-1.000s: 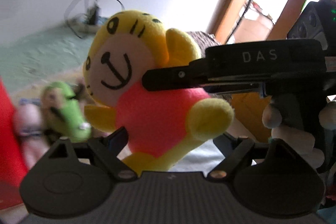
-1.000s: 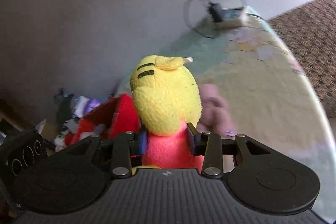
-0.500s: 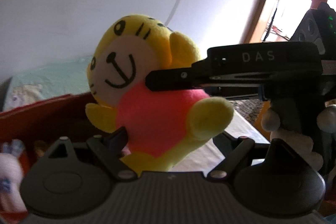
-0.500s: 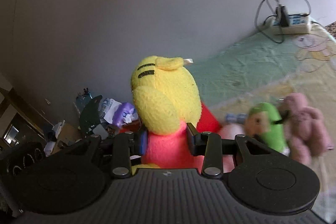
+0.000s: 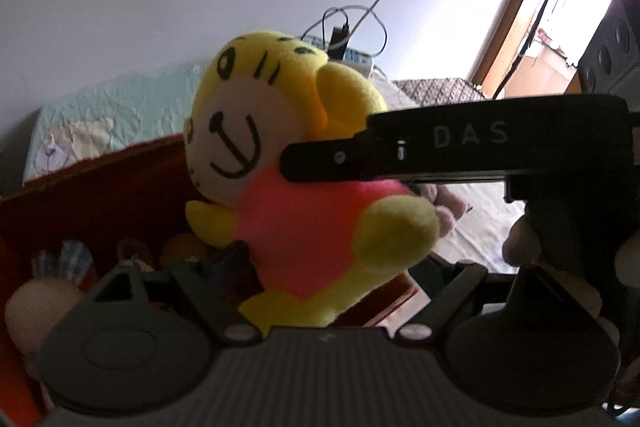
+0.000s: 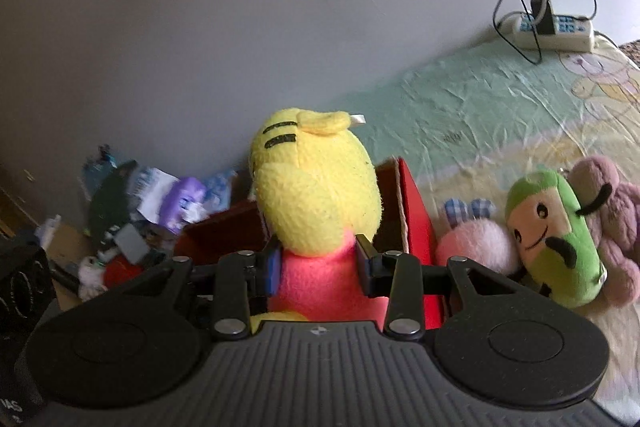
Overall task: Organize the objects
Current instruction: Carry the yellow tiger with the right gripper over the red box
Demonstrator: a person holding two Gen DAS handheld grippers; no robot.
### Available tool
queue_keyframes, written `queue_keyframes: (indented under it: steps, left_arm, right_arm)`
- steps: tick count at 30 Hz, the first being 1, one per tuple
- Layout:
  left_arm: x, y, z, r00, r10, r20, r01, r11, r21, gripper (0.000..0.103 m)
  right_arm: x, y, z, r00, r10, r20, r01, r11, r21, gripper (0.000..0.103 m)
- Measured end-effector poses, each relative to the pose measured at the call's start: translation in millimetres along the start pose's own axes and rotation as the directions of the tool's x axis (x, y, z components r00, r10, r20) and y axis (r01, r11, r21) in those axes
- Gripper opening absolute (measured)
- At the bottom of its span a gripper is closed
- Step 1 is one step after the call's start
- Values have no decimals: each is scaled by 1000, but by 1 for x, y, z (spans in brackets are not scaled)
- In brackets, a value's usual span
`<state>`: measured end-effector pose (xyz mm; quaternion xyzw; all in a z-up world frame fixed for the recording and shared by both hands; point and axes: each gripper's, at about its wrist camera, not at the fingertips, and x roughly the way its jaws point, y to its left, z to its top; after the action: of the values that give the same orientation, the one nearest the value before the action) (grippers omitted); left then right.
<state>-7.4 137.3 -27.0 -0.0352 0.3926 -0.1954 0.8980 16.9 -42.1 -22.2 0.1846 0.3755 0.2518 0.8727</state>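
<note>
Right gripper (image 6: 318,271) is clamped on the yellow plush toy (image 6: 316,195), both fingers pressed into its pink body just under the head, at the centre of the right wrist view. We see the toy from behind here: a round yellow head with two black stripes and a small white tag at the top. It is held up in front of the red box (image 6: 416,223), whose open top shows just behind and to the right of it. Lower right of that frame, three more soft toys lie together on the pale green bedsheet (image 6: 480,95): a pink plush (image 6: 476,247), a green plush (image 6: 556,239) with a drawn smile leaning against it, and a mauve plush (image 6: 616,211) touching the green one's far side. Upper right, a white power strip (image 6: 556,31) sits on the sheet with black cables looped over it. Left of centre, a blurred heap of clutter lies against the grey wall.

Over on the left wrist view, the same toy (image 5: 304,187) faces the camera, smiling, dead centre, with the right gripper's black finger (image 5: 320,159) reaching in from the right edge across its neck. Left gripper (image 5: 320,291) stands spread wide at the bottom of the frame, holding nothing, its fingers either side of the toy's feet. The red box (image 5: 100,195) fills the left, with small items dimly visible inside.
</note>
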Motion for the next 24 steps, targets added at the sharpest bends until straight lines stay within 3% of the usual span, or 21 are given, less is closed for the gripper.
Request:
queue_keyframes:
  steps: [6, 16, 20, 24]
  left_arm:
    - [12, 22, -15, 998, 3, -60, -3, 1000, -1, 88]
    - [11, 12, -23, 996, -28, -85, 27, 1000, -10, 85]
    - [12, 17, -23, 995, -31, -91, 29, 999, -26, 91]
    - [6, 18, -25, 995, -51, -84, 48, 998, -38, 90]
  right_arm:
    - [16, 7, -9, 997, -60, -40, 59, 998, -29, 39]
    - [34, 7, -12, 985, -132, -112, 125, 990, -61, 41]
    - [30, 8, -11, 987, -123, -100, 117, 991, -70, 48]
    - [12, 9, -5, 993, -117, -6, 117, 990, -78, 49]
